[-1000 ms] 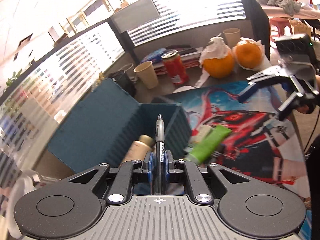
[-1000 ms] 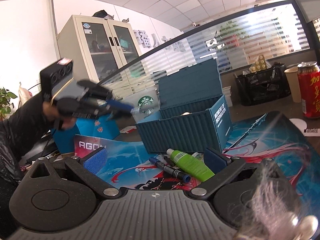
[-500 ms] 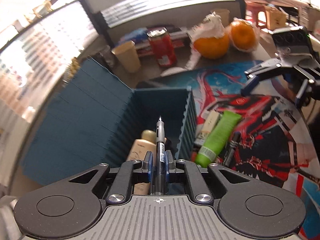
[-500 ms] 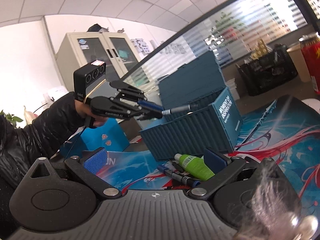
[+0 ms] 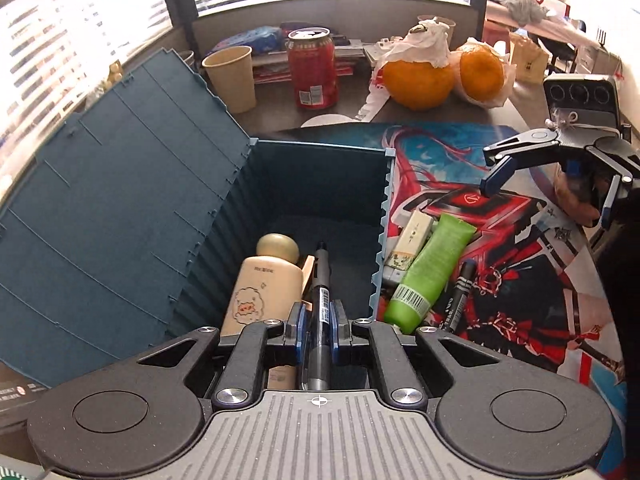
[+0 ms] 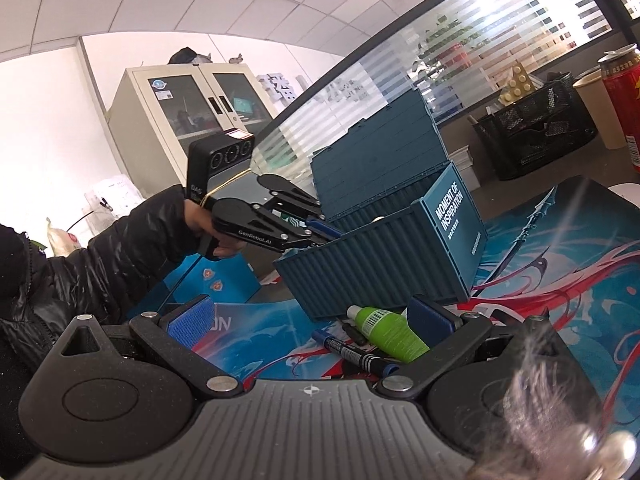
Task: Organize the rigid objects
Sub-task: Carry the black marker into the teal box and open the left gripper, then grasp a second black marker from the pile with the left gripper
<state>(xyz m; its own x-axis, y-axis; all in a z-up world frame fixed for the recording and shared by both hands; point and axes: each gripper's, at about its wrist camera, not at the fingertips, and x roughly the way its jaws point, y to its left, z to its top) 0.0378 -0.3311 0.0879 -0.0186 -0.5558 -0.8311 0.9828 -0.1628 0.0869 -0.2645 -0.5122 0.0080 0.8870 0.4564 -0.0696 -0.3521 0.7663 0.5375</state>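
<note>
While the sorting looks partly done, the nearest thing in the left wrist view is the left gripper (image 5: 319, 320), its fingers (image 5: 298, 326) clamped together on a dark pen (image 5: 321, 300) that it holds over the open blue box (image 5: 316, 184). The pen's long axis runs straight out along the fingers, its tip pointing away from the camera and downward into the box, its barcoded barrel pinched between the pads. Just beside it, already lying inside the box, is a beige bottle (image 5: 264, 288) with a rounded cap, its long axis roughly parallel to the pen and cap end farthest from the camera. So one item seems stowed and the pen is about to join it, not yet let go. Outside the box's right wall, on the printed mat (image 5: 500, 300) covering the desk, three things are left: a green tube (image 5: 432, 268), a black marker (image 5: 458, 300) and a small pale box (image 5: 412, 240), all lying roughly side by side. Farther off, the right gripper (image 5: 548, 184) hovers above the mat with its fingers (image 6: 192, 320) spread apart and nothing between them. Beyond stand a red can (image 5: 312, 68), a paper cup (image 5: 232, 76) and two oranges (image 5: 418, 80).
</note>
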